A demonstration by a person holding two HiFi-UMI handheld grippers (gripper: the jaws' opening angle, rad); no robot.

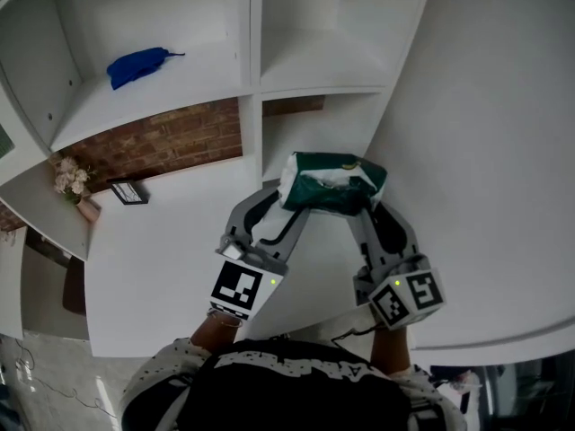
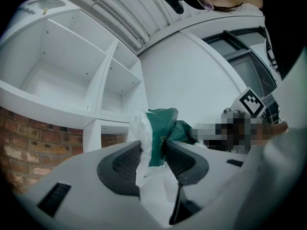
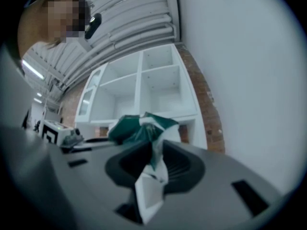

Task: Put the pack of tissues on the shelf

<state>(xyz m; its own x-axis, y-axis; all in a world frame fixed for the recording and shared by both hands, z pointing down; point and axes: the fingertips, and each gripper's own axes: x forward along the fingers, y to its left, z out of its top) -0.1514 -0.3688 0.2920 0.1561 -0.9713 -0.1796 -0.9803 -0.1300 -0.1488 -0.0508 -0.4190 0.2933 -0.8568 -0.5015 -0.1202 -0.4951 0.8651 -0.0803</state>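
Soft green-and-white plastic pack of tissues (image 1: pixel 334 181) held aloft before white shelf unit (image 1: pixel 193 79) — left gripper (image 1: pixel 280 201) and right gripper (image 1: pixel 371 206) each clamp a wrapper end. Looks light, squashy, slippery; ends grip best.

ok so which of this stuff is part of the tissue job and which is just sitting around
Part of the job:
- pack of tissues, pinched at its ends by the left gripper and right gripper
- white shelf

Just lying about:
- blue cloth on an upper shelf board
- small picture frame
- flowers
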